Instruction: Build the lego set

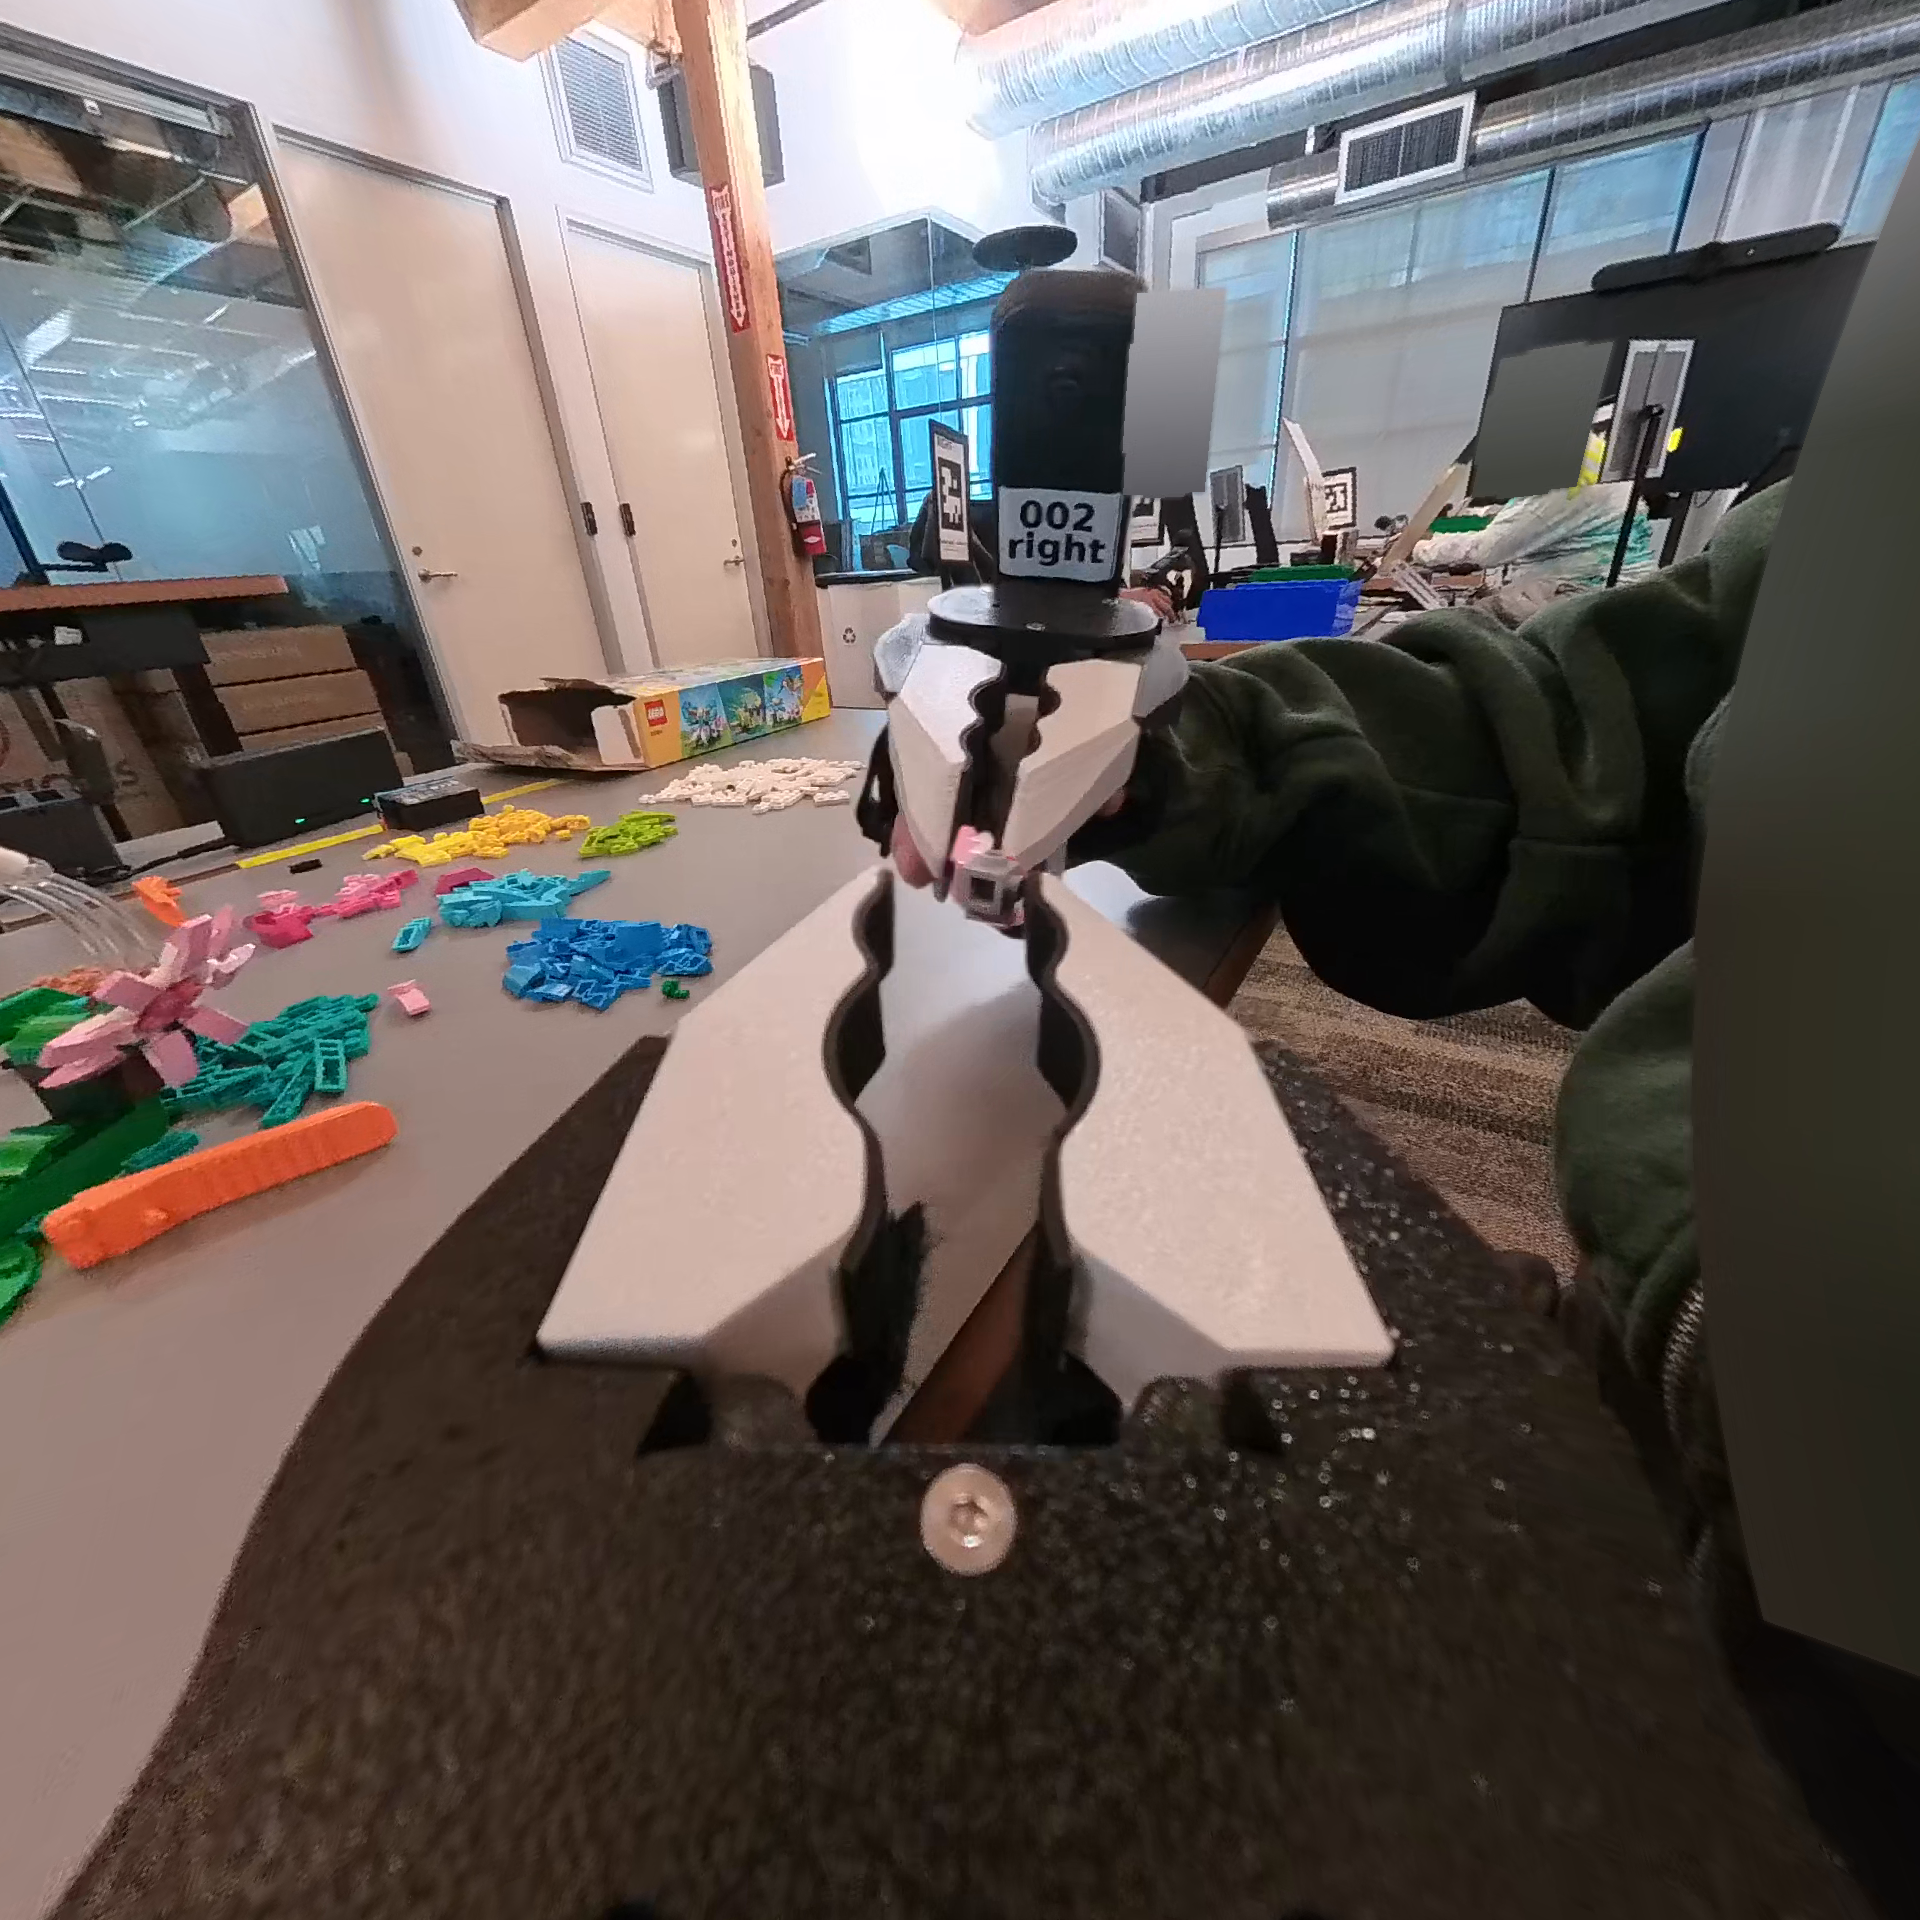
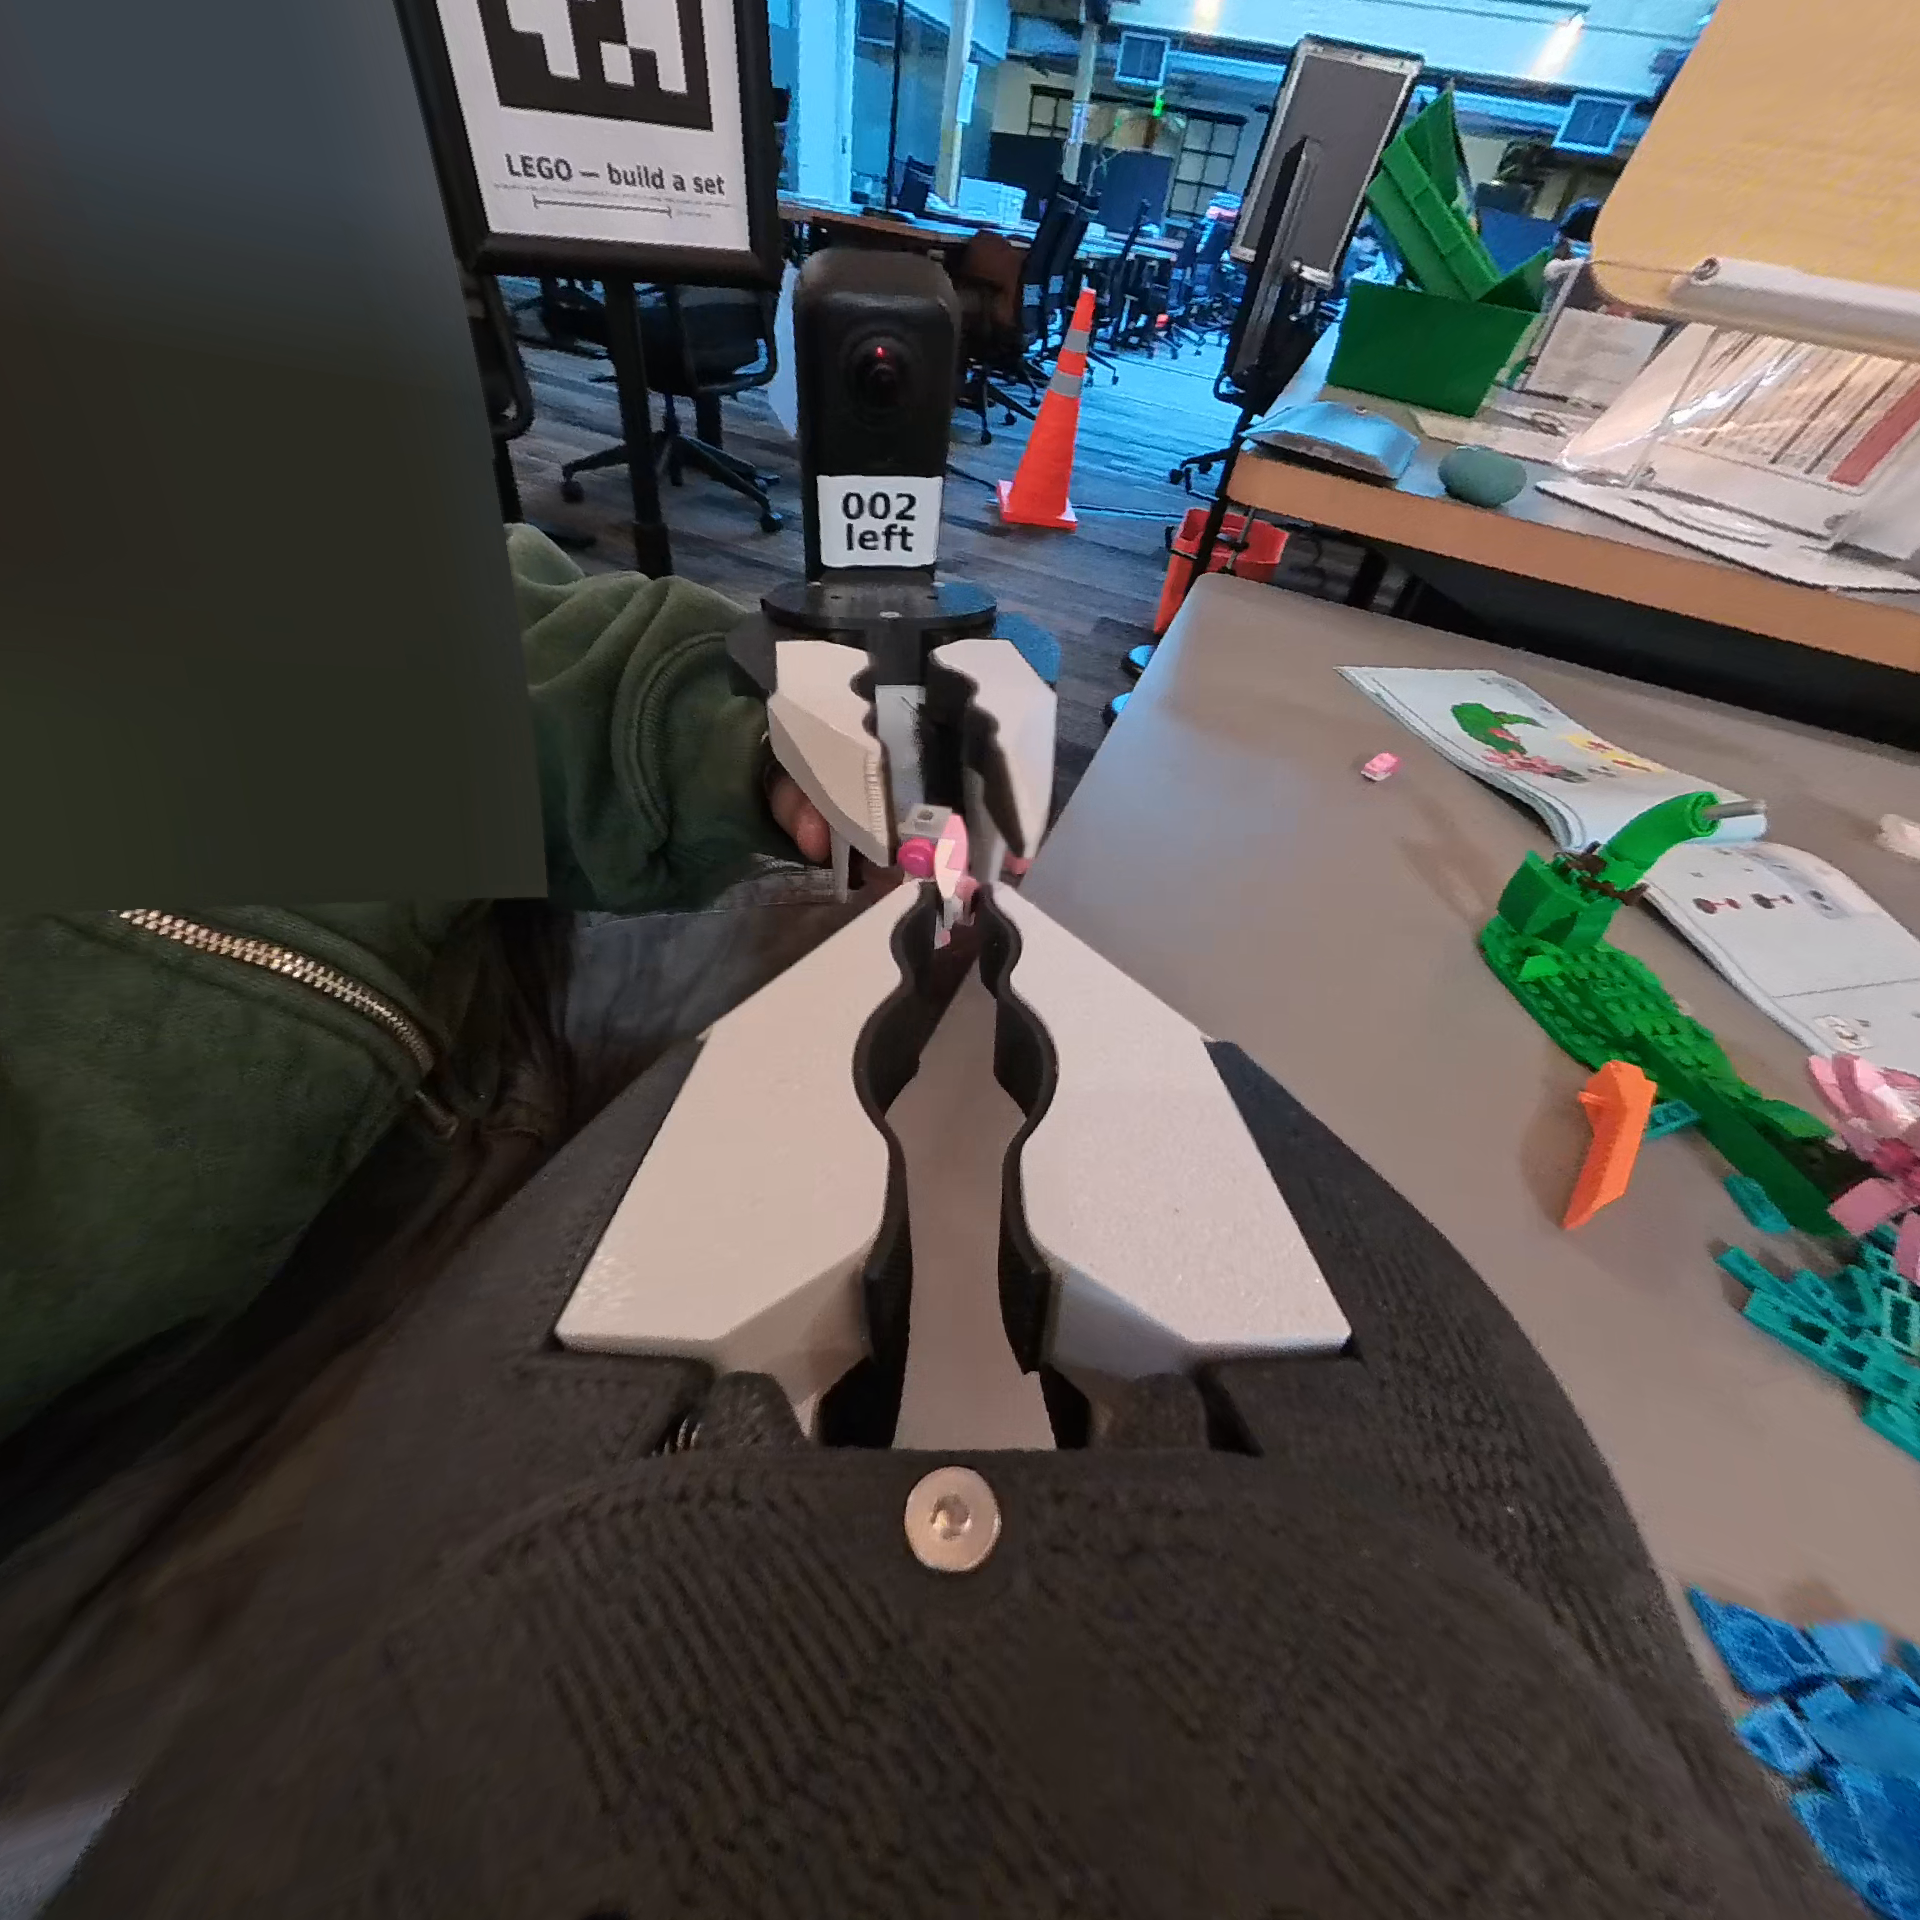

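I can read print in several places, all in the room around me. In the left wrist view, a white label (image 1: pixel 1058 540) sits on the black camera (image 1: pixel 1060 384) at twelve o'clock, and a colourful branded box (image 1: pixel 717 707) lies at eleven. Red lettered strips (image 1: pixel 729 260) run down the wooden post (image 1: pixel 764 499). In the right wrist view, another white label (image 2: pixel 881 523) is at twelve, a framed sign (image 2: pixel 608 114) at eleven, and a printed booklet (image 2: pixel 1558 790) at two.

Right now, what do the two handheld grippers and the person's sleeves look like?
Both grippers, left gripper and right gripper, match: pale grey faceted fingers with wavy black inner pads, on a textured black body with a silver screw. Each carries an upright black camera bearing a white label. The sleeves are dark green; the jacket has a metal zipper.
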`<state>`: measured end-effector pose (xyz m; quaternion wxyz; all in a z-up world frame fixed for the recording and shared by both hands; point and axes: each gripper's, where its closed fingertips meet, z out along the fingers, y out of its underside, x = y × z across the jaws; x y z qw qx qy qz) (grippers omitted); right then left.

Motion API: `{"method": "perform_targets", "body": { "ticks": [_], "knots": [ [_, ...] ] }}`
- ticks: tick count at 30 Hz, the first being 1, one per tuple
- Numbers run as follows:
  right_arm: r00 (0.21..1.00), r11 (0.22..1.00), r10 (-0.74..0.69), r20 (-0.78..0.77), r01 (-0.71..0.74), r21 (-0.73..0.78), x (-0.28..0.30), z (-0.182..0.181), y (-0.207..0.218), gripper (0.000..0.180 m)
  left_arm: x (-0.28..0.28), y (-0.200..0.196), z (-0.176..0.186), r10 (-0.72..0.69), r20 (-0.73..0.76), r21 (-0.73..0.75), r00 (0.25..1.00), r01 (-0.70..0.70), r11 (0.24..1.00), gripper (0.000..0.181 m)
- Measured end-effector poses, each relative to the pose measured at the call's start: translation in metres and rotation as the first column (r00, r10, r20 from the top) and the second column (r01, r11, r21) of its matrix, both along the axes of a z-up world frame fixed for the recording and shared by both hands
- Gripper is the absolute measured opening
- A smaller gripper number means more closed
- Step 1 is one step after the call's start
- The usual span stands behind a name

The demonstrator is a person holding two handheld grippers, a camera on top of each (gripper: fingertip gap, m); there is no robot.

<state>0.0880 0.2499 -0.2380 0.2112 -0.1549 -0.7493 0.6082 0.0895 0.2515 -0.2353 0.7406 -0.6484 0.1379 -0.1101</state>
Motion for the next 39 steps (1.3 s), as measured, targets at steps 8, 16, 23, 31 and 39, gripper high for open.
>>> {"method": "perform_targets", "body": {
  "ticks": [8, 16, 23, 31, 39],
  "knots": [
    [0.998, 0.999, 0.036, 0.055, -0.035, -0.023, 0.004, -0.003, -0.003, 0.006, 0.018, -0.011, 0.006, -0.133, 0.000, 0.038, 0.991, 0.132, 0.990, 0.028],
    [0.994, 0.997, 0.069, 0.087, -0.066, -0.032, 0.008, -0.005, -0.006, 0.006, 0.014, -0.007, 0.000, -0.104, 0.006, 0.002, 0.995, 0.104, 0.995, 0.026],
    [0.993, 0.996, 0.079, 0.093, -0.076, -0.038, 0.009, -0.004, -0.006, 0.006, 0.016, -0.005, -0.006, -0.112, -0.003, -0.022, 0.994, 0.112, 0.993, 0.023],
    [0.993, 0.996, 0.078, 0.092, -0.075, -0.037, 0.009, -0.005, -0.007, 0.006, 0.016, -0.004, -0.008, -0.118, 0.012, -0.038, 0.993, 0.119, 0.992, 0.016],
    [0.997, 1.000, 0.028, 0.075, -0.029, 0.008, 0.003, -0.010, -0.004, 0.006, 0.011, -0.003, -0.009, -0.079, -0.018, -0.027, 0.997, 0.078, 0.997, 0.012]
  ]
}}
